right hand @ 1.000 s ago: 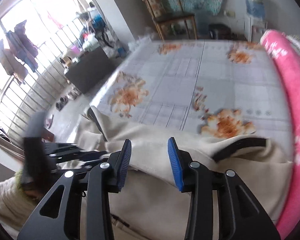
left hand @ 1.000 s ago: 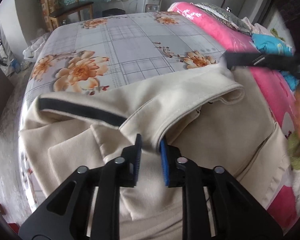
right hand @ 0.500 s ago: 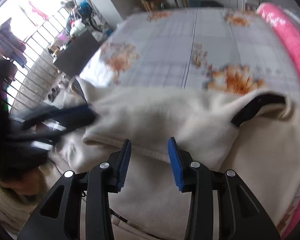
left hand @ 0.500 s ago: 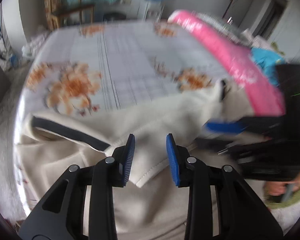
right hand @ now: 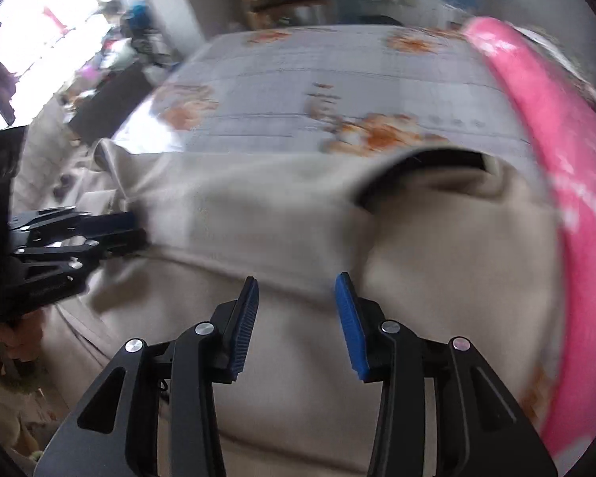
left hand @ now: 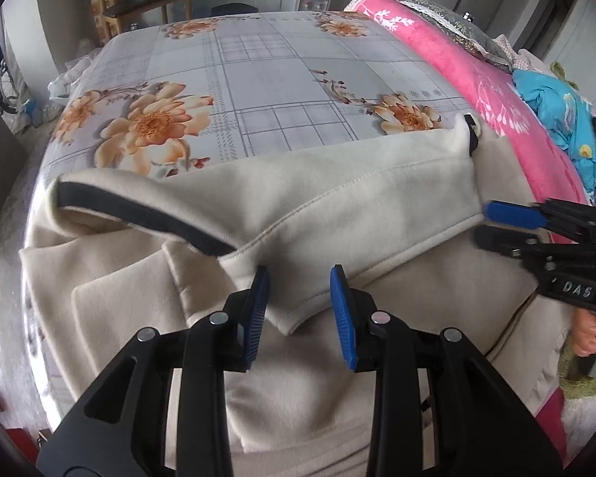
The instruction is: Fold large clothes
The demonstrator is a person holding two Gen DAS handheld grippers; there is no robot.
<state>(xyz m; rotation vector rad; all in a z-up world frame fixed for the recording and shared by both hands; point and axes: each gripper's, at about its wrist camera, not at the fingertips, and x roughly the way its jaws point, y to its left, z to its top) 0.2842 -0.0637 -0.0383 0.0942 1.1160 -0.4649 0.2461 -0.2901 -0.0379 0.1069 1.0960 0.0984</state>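
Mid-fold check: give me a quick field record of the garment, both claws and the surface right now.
garment: cream coat with black trim, spread on the bed, one section folded over the body
folded edge: hem lies between the left claw's open fingers, not pinched
left claw: open, holding nothing
right claw: open, over the coat; view blurred
surface: floral grey bedsheet
beside the coat: pink blanket along the right side
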